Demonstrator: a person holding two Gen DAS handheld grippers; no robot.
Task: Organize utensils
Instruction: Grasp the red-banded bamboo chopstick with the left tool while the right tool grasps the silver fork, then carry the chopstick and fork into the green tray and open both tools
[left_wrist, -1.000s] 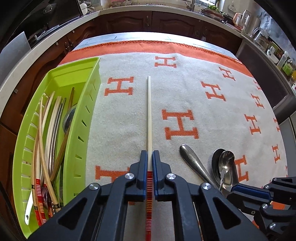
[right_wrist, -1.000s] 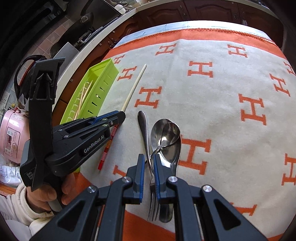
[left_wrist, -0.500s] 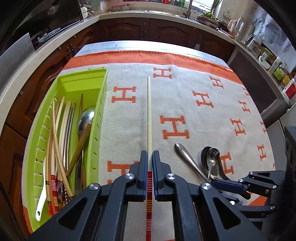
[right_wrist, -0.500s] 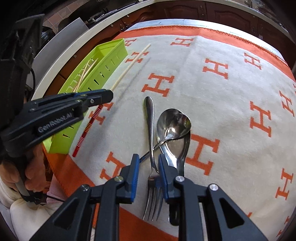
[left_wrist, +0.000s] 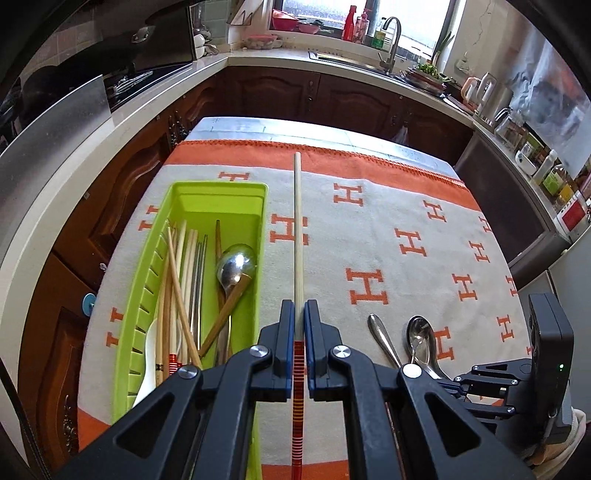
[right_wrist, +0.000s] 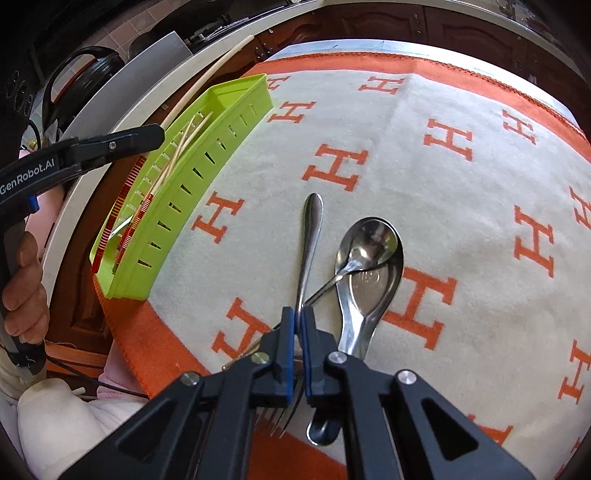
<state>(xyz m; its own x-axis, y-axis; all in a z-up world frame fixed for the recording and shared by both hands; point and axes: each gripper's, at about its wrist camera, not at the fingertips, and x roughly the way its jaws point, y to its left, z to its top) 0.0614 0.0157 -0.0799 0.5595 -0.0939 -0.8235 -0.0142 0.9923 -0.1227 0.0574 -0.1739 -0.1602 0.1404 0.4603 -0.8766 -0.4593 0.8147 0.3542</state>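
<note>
My left gripper (left_wrist: 297, 306) is shut on a pale chopstick (left_wrist: 297, 221) with a red-striped end and holds it in the air, pointing away, just right of the green basket (left_wrist: 218, 186). In the right wrist view that chopstick (right_wrist: 214, 70) hangs over the basket's (right_wrist: 199, 173) far side, held by the left gripper (right_wrist: 155, 134). My right gripper (right_wrist: 298, 314) is closing tight on the neck of a steel fork (right_wrist: 310, 236) lying on the cloth. Beside the fork, a small spoon (right_wrist: 369, 243) rests in a large soup spoon (right_wrist: 380, 291).
The basket holds several chopsticks (left_wrist: 177, 277), a steel spoon (left_wrist: 236, 262), a wooden handle and a white spoon. An orange-and-cream blanket (left_wrist: 388, 229) covers the table. Dark cabinets and a pale counter (left_wrist: 92, 147) run along the left and far sides. A person's hand (right_wrist: 26, 280) grips the left tool.
The left gripper has lifted the chopstick off the cloth and carried it toward the basket. The right gripper opened briefly, rolled a little, and closed again on the fork.
</note>
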